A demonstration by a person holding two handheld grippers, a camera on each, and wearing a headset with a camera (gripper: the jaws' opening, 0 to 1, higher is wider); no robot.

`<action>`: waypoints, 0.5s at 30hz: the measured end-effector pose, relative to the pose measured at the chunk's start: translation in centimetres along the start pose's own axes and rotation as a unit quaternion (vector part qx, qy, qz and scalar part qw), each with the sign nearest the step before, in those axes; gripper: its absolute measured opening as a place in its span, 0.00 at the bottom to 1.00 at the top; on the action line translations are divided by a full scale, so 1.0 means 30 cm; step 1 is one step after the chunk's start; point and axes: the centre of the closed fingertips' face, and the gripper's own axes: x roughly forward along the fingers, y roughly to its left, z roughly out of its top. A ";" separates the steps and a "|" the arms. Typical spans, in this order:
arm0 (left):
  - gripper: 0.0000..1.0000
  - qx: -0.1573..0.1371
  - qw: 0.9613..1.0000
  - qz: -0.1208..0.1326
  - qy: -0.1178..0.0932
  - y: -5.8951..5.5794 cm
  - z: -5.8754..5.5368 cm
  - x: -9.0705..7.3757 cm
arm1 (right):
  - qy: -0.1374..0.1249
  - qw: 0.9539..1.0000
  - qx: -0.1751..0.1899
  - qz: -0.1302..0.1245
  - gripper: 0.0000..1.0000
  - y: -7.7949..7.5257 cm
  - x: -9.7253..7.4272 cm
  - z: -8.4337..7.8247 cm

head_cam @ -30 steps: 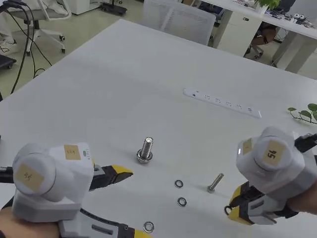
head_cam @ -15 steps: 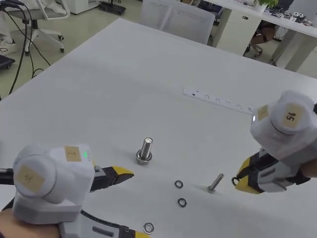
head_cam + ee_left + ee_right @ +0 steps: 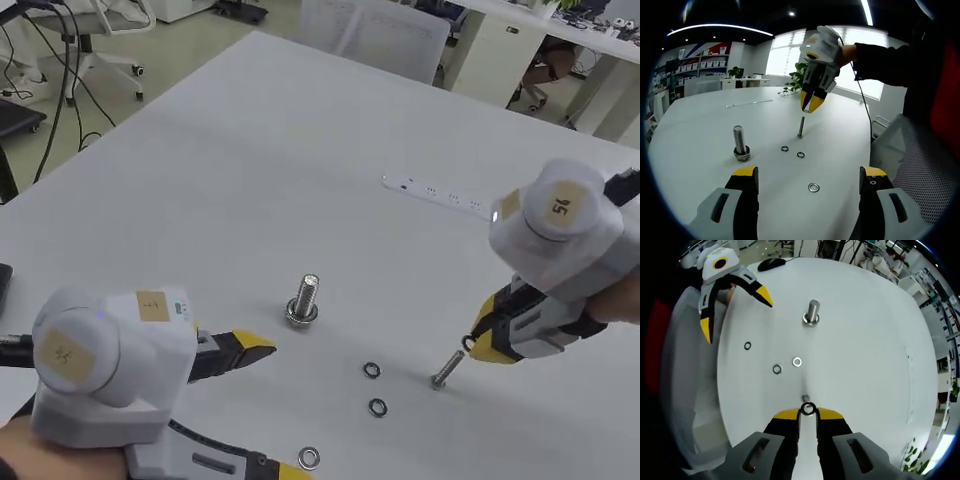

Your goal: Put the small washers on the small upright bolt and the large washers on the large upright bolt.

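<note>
Currently the right gripper (image 3: 472,346) is clenched on a small washer (image 3: 808,409), pinched by its rim at the very tips so the hole stays open. It hangs just over the top of the small bolt (image 3: 445,370), which stands upright on the white table (image 3: 250,180). My reading is that it is lining up to thread the washer on, which is not yet on the shank. The left gripper (image 3: 809,172) waits low at the near edge, jaws spread wide and empty, pointed toward the large bolt (image 3: 305,299), probably staged for its own pick. Three loose washers (image 3: 372,370) lie flat between and in front of the bolts, apart from one another; the one nearest the left gripper looks larger, not certain. Whether a washer already rings the large bolt's base, I cannot tell. Against a second ago, the right gripper has come up from low and right of the small bolt and moved in over it. The left gripper, bolts and loose washers are unchanged, and the shift in framing is the headset's.
</note>
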 end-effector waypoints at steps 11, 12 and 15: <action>0.82 -0.003 1.000 0.003 0.002 0.007 -0.005 0.003 | 0.006 1.000 -0.003 0.010 0.13 -0.003 0.021 -0.004; 0.82 -0.003 1.000 0.003 0.002 0.007 -0.005 0.003 | 0.006 1.000 -0.003 0.010 0.13 -0.004 0.023 -0.005; 0.82 -0.004 1.000 0.004 0.003 0.009 -0.006 0.002 | 0.009 1.000 -0.003 0.013 0.13 -0.004 0.036 -0.009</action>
